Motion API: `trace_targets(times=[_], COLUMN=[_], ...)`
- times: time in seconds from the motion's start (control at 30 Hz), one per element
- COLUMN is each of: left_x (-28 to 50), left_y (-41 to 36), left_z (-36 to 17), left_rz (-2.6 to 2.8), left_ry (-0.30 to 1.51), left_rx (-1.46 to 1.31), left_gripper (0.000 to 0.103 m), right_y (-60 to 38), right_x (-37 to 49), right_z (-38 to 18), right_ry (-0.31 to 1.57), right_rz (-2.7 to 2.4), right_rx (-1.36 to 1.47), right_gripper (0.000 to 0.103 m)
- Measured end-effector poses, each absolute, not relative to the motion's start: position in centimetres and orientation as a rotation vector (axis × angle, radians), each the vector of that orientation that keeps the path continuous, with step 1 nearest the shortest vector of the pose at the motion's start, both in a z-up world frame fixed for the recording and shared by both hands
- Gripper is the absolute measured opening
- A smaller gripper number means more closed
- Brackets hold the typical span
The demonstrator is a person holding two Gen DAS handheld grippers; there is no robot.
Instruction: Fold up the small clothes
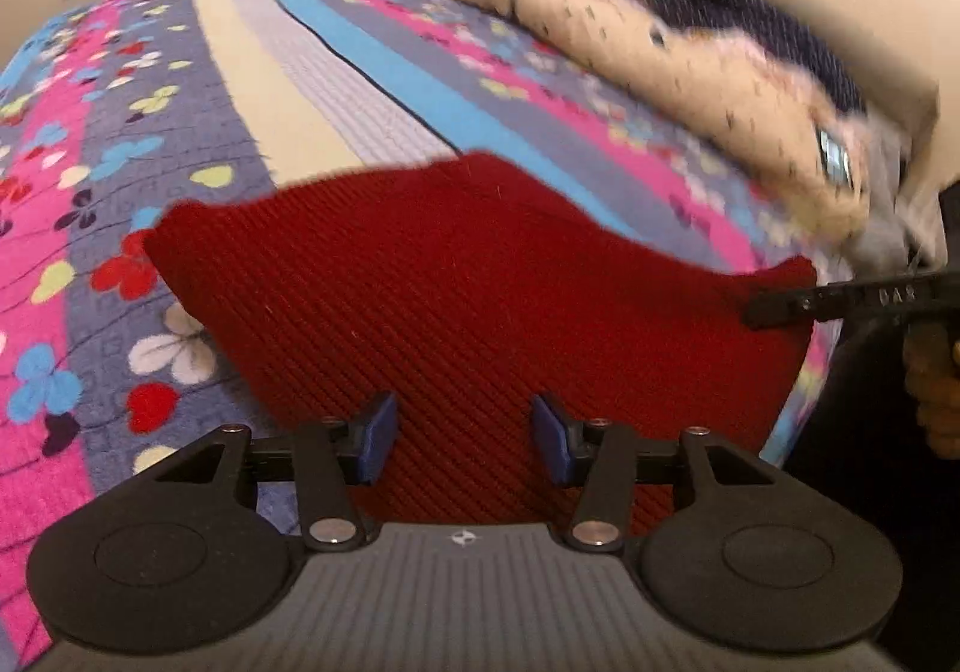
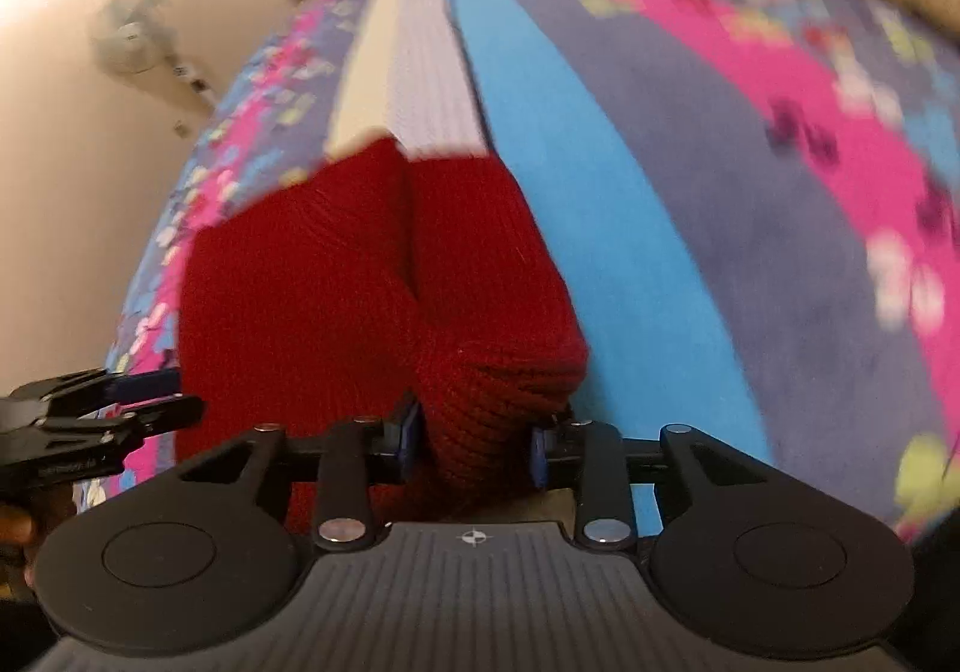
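Our left gripper hangs open above the red knit; our right gripper, parted, has a bunched fold between its pads. Beside lies a heaped cream garment. Open bedspread stretches leftward.

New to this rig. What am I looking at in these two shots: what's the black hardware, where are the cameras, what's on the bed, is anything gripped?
There is no robot arm. A person holds a two-finger gripper in each hand, and each gripper carries a fisheye camera looking forward along its fingers. One picture comes from the left gripper, the other from the right gripper.

Both look down on a bed with a flowered, striped bedspread. A red knitted garment lies on it, and a pile of other clothes sits at the far right.

The left gripper's blue pads stand apart above the red knit, holding nothing. A bunched fold of the red knit sits between the right gripper's pads; blur hides whether they press on it.
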State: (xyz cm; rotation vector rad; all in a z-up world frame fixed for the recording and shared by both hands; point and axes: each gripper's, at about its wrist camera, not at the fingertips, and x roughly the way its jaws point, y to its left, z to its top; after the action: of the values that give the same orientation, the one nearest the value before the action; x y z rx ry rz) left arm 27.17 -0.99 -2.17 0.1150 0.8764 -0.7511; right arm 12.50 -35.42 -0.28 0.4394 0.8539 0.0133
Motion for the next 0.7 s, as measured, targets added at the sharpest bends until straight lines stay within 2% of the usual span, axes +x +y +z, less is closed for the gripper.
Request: trace_targets(times=[0.17,0.33,0.53,0.63,0.7], left_x=[28.7,28.4,28.8,28.7,29.0], left_y=[0.9,-0.8,-0.1,0.2,0.5], left_z=[-1.5,-2.9,-3.2,-2.9,-2.5], left_rz=[-0.726,-0.743,-0.757,-0.757,-0.752], left_ry=[0.824,0.885,0.892,0.877,0.861], left_rx=[0.027,0.145,0.146,0.134,0.104], left_gripper=[0.055,0.055,0.055,0.055,0.055], right_y=[-34.7,-34.0,-36.3,-37.1,-36.9], right_x=[15.5,16.8,12.5,14.6,17.9], right_z=[3.6,6.1,9.2,9.4,8.0], right_ry=[0.837,0.892,0.742,0.664,0.674], right_rz=[0.125,0.17,0.151,0.211,0.239], right_rx=[0.208,0.079,0.208,0.294,0.315], right_gripper=[0.04,0.042,0.045,0.046,0.05])
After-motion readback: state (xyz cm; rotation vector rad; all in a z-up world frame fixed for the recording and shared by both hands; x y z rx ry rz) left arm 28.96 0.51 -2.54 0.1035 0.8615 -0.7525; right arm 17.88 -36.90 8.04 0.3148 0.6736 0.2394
